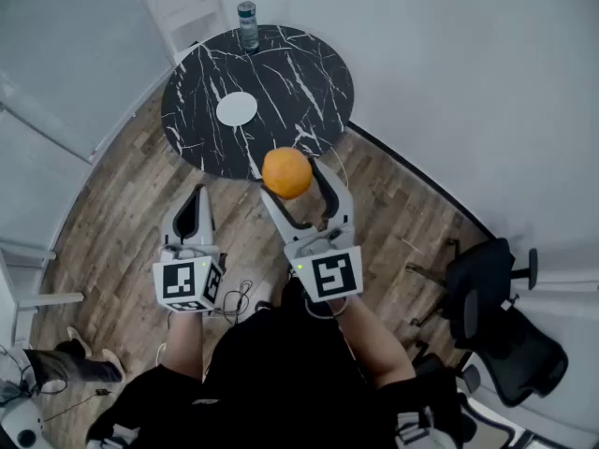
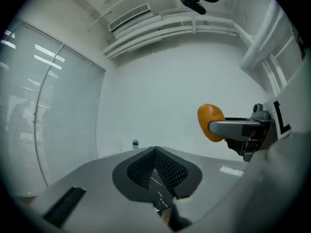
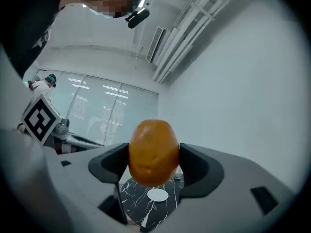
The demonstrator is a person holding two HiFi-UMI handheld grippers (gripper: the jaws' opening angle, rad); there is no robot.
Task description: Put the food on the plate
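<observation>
An orange [image 1: 287,172], round and bright, is clamped between the pads of my right gripper [image 1: 293,178], held in the air above the near edge of a round black marble table [image 1: 309,73]. In the right gripper view the orange [image 3: 153,152] fills the gap between both jaws. A small white plate [image 1: 237,108] lies flat on the table's left half; the white plate [image 3: 157,194] also shows below the fruit. My left gripper [image 1: 195,211] is shut and holds nothing, lower left of the table. From the left gripper view the orange [image 2: 210,122] shows at right.
A water bottle [image 1: 247,24] stands at the table's far edge. A black office chair [image 1: 496,316] sits at the right on the wood floor. A white wall runs behind the table, glass panels along the left. Cables lie on the floor by my feet.
</observation>
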